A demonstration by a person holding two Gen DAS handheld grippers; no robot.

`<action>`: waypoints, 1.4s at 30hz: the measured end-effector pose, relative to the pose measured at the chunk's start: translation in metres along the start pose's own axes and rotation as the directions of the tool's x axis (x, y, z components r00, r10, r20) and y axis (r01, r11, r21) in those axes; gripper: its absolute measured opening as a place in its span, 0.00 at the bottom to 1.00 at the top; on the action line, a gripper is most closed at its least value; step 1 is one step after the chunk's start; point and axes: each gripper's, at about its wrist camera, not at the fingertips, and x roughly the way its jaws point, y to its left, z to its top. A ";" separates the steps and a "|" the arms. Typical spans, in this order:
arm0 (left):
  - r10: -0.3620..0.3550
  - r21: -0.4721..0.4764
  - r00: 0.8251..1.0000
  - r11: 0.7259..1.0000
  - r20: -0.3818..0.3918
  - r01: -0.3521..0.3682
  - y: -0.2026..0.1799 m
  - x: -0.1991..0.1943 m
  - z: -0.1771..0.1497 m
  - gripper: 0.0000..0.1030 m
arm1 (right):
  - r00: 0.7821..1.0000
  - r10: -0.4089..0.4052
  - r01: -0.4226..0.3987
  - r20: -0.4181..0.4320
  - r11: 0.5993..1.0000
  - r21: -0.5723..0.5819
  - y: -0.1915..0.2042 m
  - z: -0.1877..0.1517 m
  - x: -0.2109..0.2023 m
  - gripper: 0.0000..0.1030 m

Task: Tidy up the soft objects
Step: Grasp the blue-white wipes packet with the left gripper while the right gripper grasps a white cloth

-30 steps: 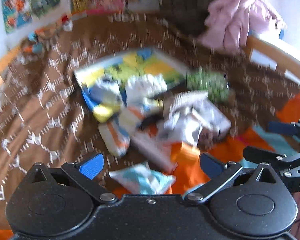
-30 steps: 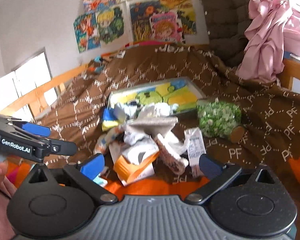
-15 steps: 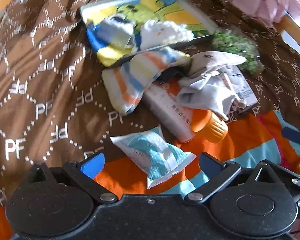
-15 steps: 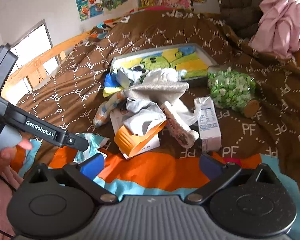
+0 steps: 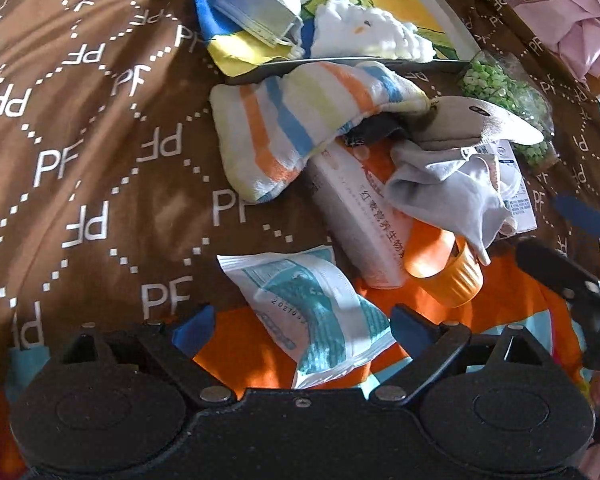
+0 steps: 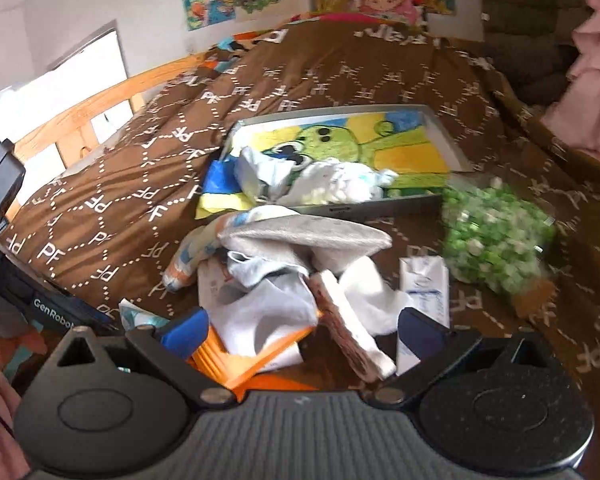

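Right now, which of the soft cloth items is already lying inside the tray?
The fluffy white cloth and the face mask lie inside the tray; the striped cloth lies outside on the blanket.

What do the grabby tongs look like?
Both tongs have black bodies with two round discs, black linkage arms with silver rivets, and blue fingertip pads. The right tongs have a ribbed grey middle. The left tongs, seen from the side, say "GenRobot" in white.

Mask and washcloth in tray; sock just before it.
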 end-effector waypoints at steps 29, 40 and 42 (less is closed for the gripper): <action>-0.046 0.067 0.999 0.997 -0.010 0.047 -0.011 0.007 -0.001 0.60 | 0.996 0.058 -0.066 -0.063 0.990 -0.123 0.020 0.001 0.038 0.67; -0.017 0.081 1.000 0.997 0.015 0.016 -0.012 0.002 -0.004 0.49 | 0.993 0.098 -0.105 -0.062 0.988 -0.116 0.021 -0.001 0.034 0.43; -0.025 0.090 0.999 0.996 0.034 0.022 -0.014 0.000 -0.004 0.49 | 0.992 0.105 -0.111 -0.065 0.987 -0.114 0.023 -0.001 0.033 0.37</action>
